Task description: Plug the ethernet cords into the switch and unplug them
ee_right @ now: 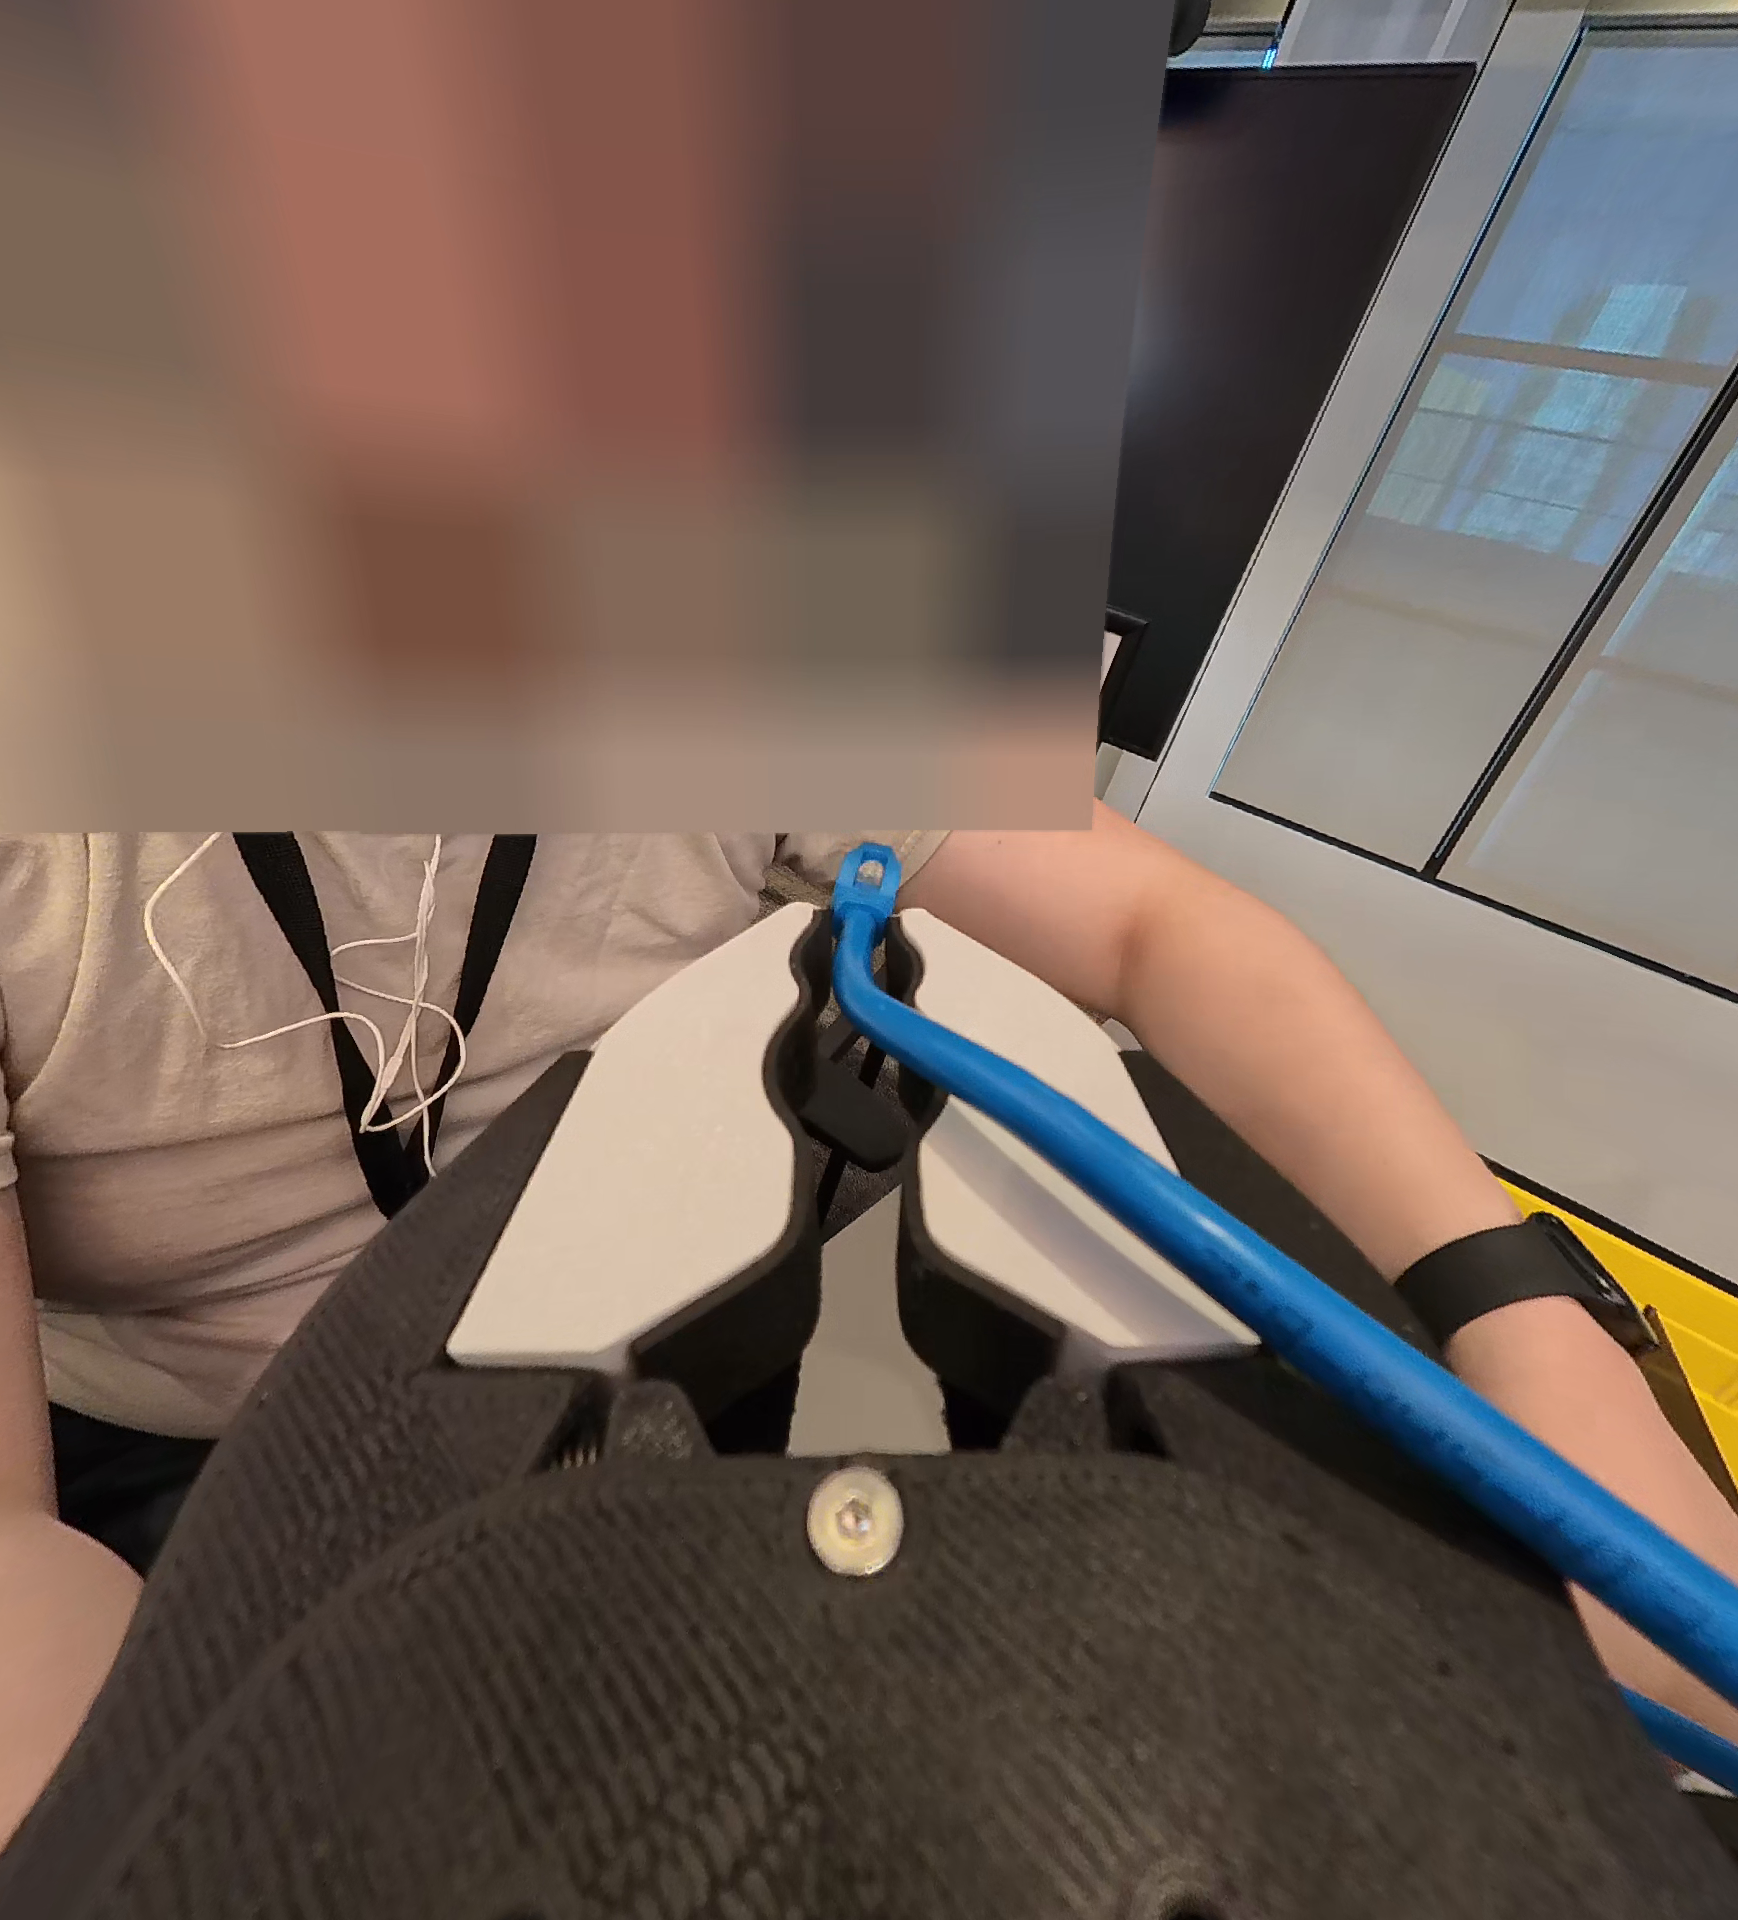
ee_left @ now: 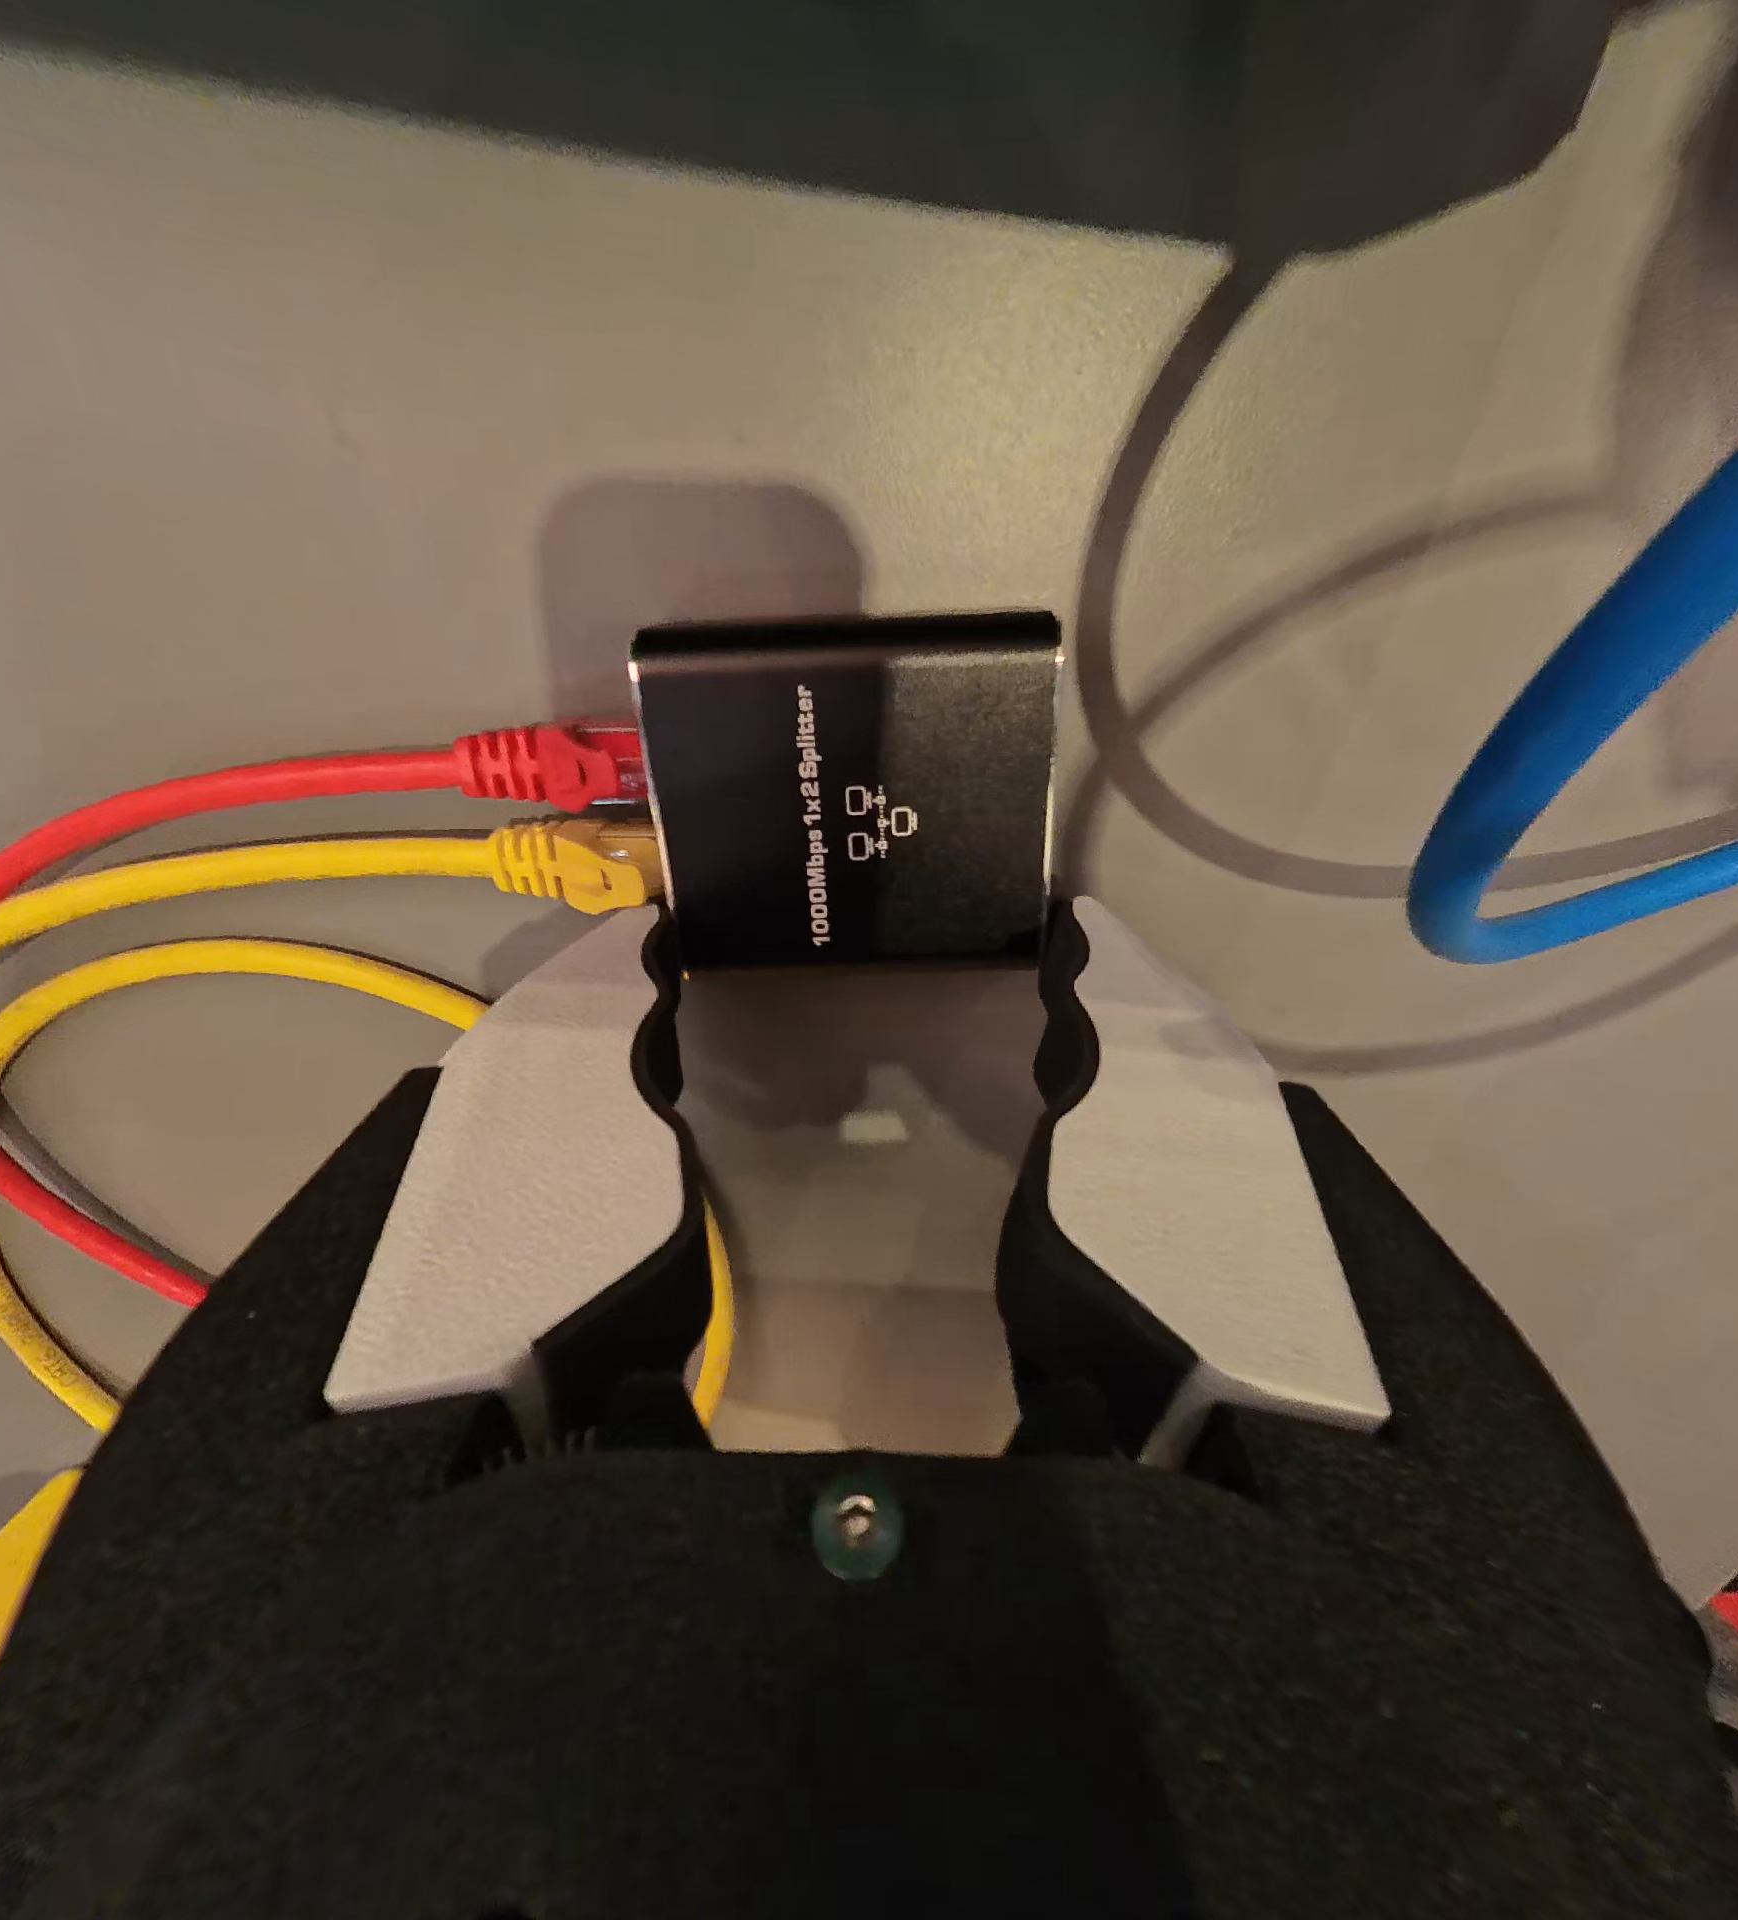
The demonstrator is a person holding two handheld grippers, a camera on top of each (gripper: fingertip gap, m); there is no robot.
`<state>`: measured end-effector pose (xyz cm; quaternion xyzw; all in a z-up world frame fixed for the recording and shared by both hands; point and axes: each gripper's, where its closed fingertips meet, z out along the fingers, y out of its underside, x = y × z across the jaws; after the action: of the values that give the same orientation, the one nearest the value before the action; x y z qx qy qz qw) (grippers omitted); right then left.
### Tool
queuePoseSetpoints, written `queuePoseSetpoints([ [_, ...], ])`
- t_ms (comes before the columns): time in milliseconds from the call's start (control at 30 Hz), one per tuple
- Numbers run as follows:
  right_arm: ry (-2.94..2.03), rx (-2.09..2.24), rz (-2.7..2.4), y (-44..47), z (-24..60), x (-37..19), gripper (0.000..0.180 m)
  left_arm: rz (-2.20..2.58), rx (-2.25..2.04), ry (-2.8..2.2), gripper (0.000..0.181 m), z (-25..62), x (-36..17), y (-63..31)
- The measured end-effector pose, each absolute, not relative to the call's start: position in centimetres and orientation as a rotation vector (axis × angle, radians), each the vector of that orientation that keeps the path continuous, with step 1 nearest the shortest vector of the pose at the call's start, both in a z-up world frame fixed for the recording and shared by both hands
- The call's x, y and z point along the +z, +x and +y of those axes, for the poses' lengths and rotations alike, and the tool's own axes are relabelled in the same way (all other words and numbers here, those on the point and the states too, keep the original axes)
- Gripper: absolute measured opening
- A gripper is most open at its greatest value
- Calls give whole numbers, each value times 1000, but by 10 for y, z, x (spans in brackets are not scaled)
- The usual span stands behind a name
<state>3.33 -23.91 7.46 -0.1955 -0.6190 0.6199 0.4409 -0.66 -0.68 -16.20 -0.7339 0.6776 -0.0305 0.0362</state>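
- Evidently the grey table (ee_left: 273,416) carries the switch (ee_left: 849,790) mid-surface; the left gripper (ee_left: 865,935) clamps its near end. Hold it rigid.
- The red cord (ee_left: 325,774) and yellow cord (ee_left: 325,857) sit plugged in.
- The right gripper (ee_right: 860,914) pinches the blue cord (ee_right: 1208,1236) behind its plug; square it to the free port.

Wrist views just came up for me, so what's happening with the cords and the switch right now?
The left gripper clamps the near end of the black switch on the grey table. The red cord and the yellow cord are plugged into its left side. The right gripper pinches the blue cord just behind its plug, away from the switch.
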Motion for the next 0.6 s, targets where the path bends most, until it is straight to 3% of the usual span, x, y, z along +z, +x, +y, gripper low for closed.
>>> queuePoseSetpoints([
  [333,-498,1522,-1537,32,-238,74,10,1919,-239,-2301,66,-4,-158,-5],
  [600,-559,1461,-1406,30,-216,84,10,1601,-712,-2268,66,2,-102,13],
])
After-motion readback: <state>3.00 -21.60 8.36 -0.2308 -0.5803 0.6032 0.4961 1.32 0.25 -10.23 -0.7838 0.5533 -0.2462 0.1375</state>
